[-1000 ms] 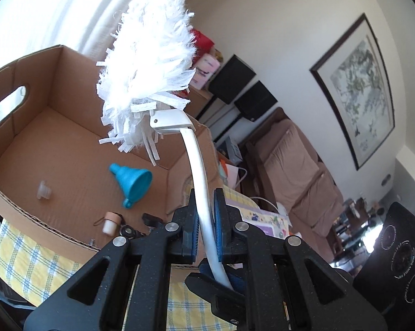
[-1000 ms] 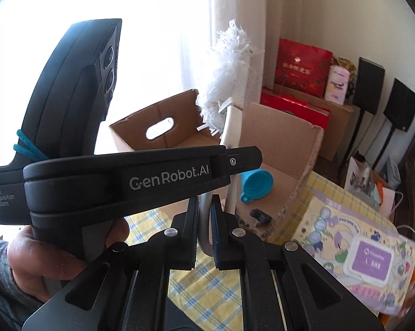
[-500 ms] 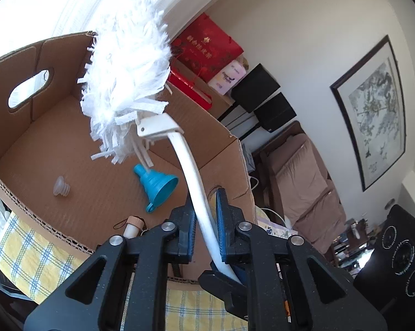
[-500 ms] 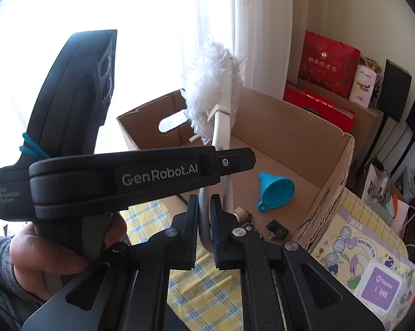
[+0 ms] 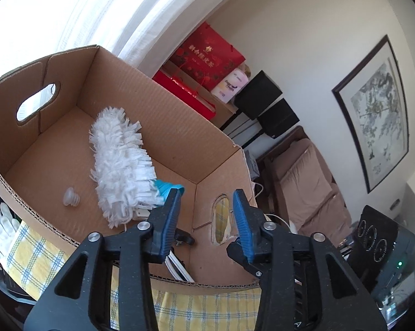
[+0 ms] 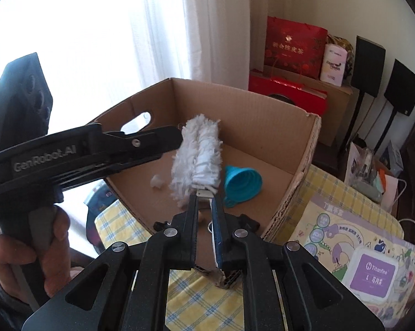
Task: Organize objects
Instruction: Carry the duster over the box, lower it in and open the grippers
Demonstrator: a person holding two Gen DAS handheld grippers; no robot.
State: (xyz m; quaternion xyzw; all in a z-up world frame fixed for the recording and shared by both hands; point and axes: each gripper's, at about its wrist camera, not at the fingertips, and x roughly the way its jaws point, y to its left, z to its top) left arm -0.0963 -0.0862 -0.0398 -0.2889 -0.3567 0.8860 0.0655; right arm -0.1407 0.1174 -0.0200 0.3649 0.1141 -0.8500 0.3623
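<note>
— What are your tongs doing?

— My left tongs (image 5: 206,202) are spread wide with nothing between them, poised over the near wall of the cardboard box (image 5: 158,127). My right tongs (image 6: 206,207) are parted a little; the duster's white handle runs down between the fingers, but I cannot tell whether they pinch it or only flank it.

— Where is the duster?

— The duster (image 5: 119,162) lies inside the box, its fluffy head on the floor pointing toward the far corner, its handle end toward the near wall.

— Anything else in there?

— A blue funnel (image 6: 242,180) lies just beside the duster head, on its right in the right camera view, and a small clear stopper (image 5: 71,196) sits on the box floor to its left. The box stands on a yellow checked cloth (image 5: 31,256) over the desk, with a pack of wipes (image 6: 372,271) lying to the right.
</note>
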